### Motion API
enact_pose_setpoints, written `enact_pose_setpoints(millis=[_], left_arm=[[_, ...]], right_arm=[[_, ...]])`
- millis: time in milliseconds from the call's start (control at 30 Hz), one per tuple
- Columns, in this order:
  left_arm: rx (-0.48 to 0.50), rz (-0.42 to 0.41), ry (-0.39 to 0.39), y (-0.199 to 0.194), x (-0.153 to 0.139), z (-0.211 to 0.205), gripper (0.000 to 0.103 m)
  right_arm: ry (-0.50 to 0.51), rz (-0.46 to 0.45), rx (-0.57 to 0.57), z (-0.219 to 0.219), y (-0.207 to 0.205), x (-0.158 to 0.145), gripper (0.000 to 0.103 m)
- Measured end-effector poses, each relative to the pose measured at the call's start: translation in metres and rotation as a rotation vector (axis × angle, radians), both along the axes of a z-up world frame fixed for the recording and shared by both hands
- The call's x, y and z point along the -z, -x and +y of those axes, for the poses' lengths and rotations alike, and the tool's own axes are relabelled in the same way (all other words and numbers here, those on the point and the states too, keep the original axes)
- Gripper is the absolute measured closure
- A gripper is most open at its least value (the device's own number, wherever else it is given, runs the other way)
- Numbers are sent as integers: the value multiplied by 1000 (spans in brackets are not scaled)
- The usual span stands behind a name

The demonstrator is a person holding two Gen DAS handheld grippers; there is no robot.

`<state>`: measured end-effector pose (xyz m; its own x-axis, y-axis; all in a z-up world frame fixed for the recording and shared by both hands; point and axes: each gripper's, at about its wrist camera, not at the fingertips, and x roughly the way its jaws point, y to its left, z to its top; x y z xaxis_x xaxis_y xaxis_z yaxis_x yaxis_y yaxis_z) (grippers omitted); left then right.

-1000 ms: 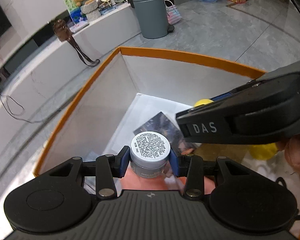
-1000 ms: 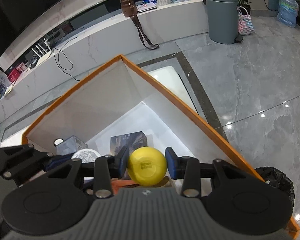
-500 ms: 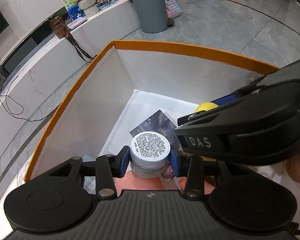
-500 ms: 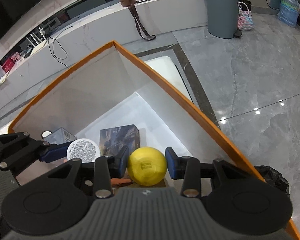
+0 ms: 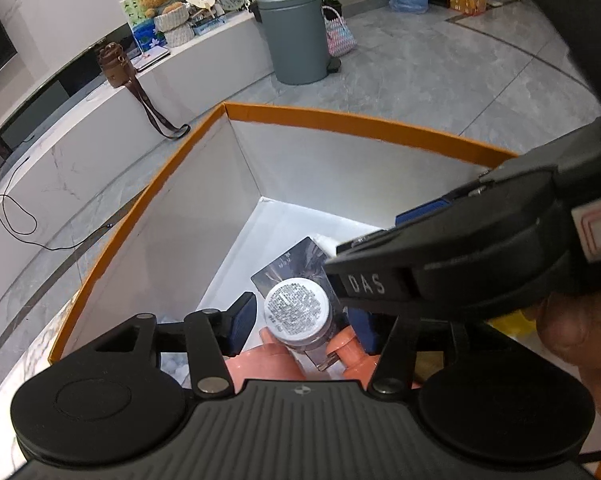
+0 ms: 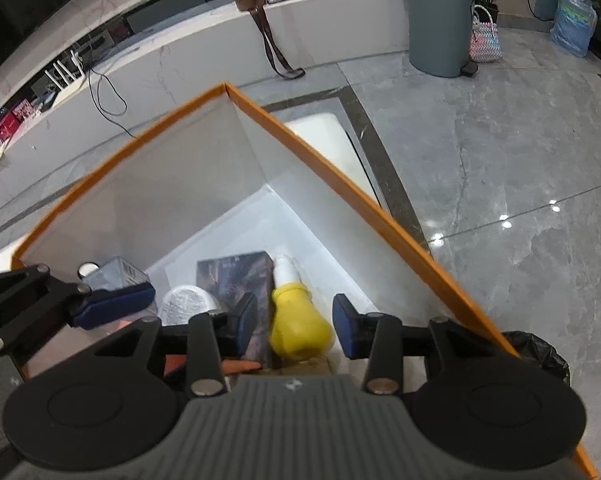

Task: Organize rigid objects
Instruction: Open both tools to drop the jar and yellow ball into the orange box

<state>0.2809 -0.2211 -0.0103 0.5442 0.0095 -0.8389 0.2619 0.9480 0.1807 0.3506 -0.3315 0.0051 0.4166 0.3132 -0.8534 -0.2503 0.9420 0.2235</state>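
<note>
Both grippers hang over an orange-rimmed white box (image 5: 340,120), which also shows in the right wrist view (image 6: 340,168). My left gripper (image 5: 300,324) is open; a small grey jar with a printed white lid (image 5: 298,310) sits loose between its jaws, tilted on a salmon-pink object (image 5: 268,364). My right gripper (image 6: 294,322) is open; a yellow pear-shaped bottle with a white top (image 6: 296,324) lies on the box floor between its jaws. The jar lid (image 6: 186,304) and the left gripper's finger (image 6: 112,304) appear at left in the right wrist view.
A dark printed carton (image 6: 236,276) lies on the box floor beside the bottle. A clear plastic box (image 6: 112,276) sits at the box's left wall. The right gripper's body (image 5: 480,256) crosses the left wrist view. A grey bin (image 6: 440,20) stands on the tiled floor beyond.
Both grippers have opened. The jar has dropped out of the left jaws and tilted; the yellow bottle has dropped from the right jaws and lies on the box floor.
</note>
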Motion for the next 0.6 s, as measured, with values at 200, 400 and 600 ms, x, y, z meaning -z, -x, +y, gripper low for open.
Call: enact_pose_setpoints(millis=[200, 400, 600], left_arm=[[-18, -35, 62, 4, -11, 8, 40], [-40, -88, 107, 10, -24, 14, 38], [-111, -122, 319, 24, -38, 39, 37]], right_arm=[[-22, -56, -1, 4, 4, -15, 59], [-26, -91, 8, 5, 6, -26, 55], [-50, -118, 30, 1, 8, -35, 55]])
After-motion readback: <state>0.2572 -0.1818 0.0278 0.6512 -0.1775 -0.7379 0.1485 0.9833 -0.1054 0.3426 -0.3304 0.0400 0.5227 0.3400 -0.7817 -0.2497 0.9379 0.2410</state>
